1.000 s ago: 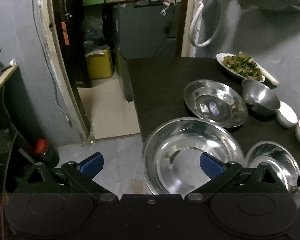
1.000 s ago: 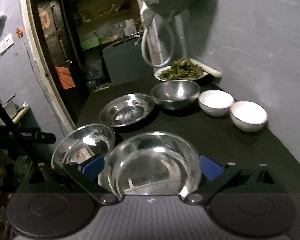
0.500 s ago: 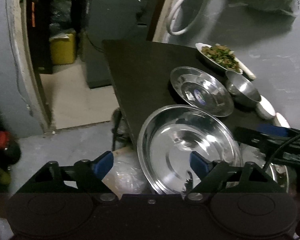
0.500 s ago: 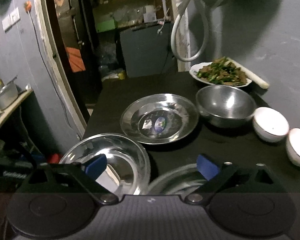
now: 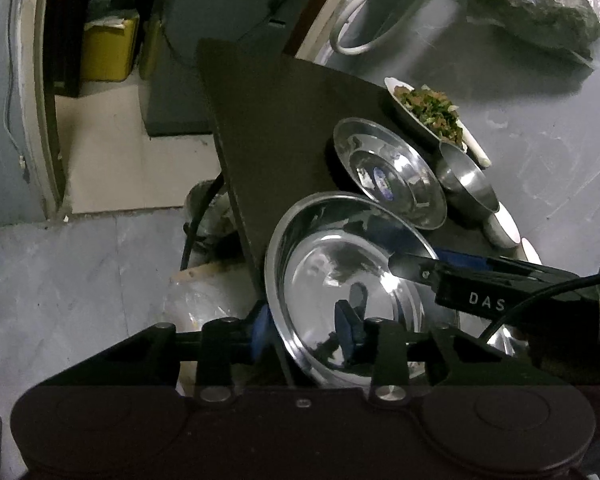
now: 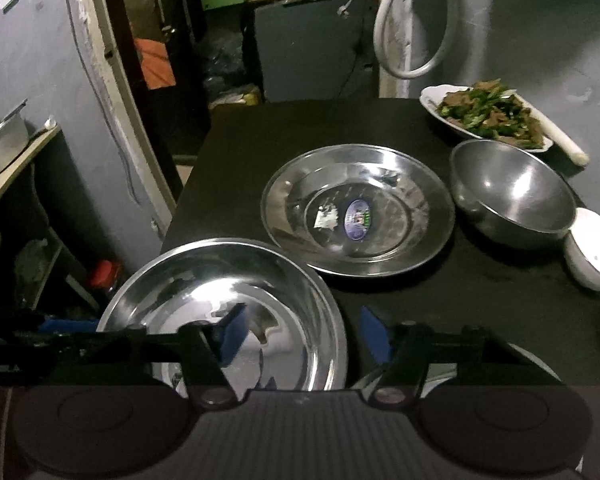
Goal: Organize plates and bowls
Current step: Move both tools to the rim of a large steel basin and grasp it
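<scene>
My left tool (image 5: 306,330) has now clamped the near steel plate's (image 5: 340,280) rim (lift next, I judge); my right tool (image 6: 300,334) stays apart.

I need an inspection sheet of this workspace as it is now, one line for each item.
Surface: black table, dishes toward its right side.
Job's things: large steel dish at near edge; stickered steel plate, steel bowl, white bowl behind.
Clutter: plate of cooked greens by the wall.
Grippers: left hand-held gripper and right hand-held gripper straddle that dish's rim; grip unclear.
Cables: black cable on the right tool; white hose on wall.
Surroundings: open doorway, yellow container beyond.
</scene>
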The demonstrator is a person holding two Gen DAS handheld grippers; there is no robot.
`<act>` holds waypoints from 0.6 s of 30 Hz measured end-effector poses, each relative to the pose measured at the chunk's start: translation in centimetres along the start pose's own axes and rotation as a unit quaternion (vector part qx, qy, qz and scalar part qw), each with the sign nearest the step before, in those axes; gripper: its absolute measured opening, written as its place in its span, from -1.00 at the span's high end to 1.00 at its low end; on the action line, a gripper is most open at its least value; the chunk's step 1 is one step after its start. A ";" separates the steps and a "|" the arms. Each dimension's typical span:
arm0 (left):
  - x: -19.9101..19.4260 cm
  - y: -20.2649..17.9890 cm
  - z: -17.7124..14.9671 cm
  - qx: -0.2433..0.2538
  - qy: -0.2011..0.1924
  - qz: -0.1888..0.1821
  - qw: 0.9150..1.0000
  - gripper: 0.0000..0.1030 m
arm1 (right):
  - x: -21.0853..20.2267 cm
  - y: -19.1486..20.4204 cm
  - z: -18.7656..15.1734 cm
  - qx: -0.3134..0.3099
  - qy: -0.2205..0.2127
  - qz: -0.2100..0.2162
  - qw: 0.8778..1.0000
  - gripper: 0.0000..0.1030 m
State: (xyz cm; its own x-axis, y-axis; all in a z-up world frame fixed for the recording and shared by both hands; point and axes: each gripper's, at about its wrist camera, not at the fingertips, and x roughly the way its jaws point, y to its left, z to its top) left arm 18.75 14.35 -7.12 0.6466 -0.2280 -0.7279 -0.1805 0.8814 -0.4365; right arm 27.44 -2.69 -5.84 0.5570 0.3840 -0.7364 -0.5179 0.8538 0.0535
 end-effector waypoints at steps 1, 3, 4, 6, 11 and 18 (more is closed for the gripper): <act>0.0 0.1 -0.1 -0.006 0.003 -0.001 1.000 0.28 | 0.2 0.0 0.0 0.000 0.004 0.001 1.000 -0.20; 0.0 0.2 -0.2 -0.013 0.005 -0.005 1.000 0.40 | 0.5 -0.2 0.0 0.006 0.011 0.007 1.000 -0.12; 0.0 0.2 -0.2 -0.012 0.005 -0.001 1.000 0.46 | 0.6 -0.3 -0.1 0.010 0.014 0.009 1.000 -0.05; -0.1 0.2 -0.4 -0.014 0.002 0.010 1.000 0.52 | 0.8 -0.3 -0.4 0.016 0.020 0.011 1.000 0.07; -0.5 0.6 -0.7 -0.027 -0.003 0.028 0.999 0.76 | 0.5 -0.5 -0.7 0.028 0.016 -0.003 0.999 0.37; -2.7 -0.1 -0.9 -0.021 -0.028 0.037 0.999 0.77 | -1.3 -0.2 -1.4 0.043 -0.005 0.007 0.999 0.49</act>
State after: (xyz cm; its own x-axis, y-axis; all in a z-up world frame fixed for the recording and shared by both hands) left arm 16.34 14.55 -5.59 0.6700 -0.1391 -0.7292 -0.2587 0.8769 -0.4050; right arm 25.89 -3.88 -5.85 0.5565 0.3987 -0.7290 -0.4683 0.8752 0.1213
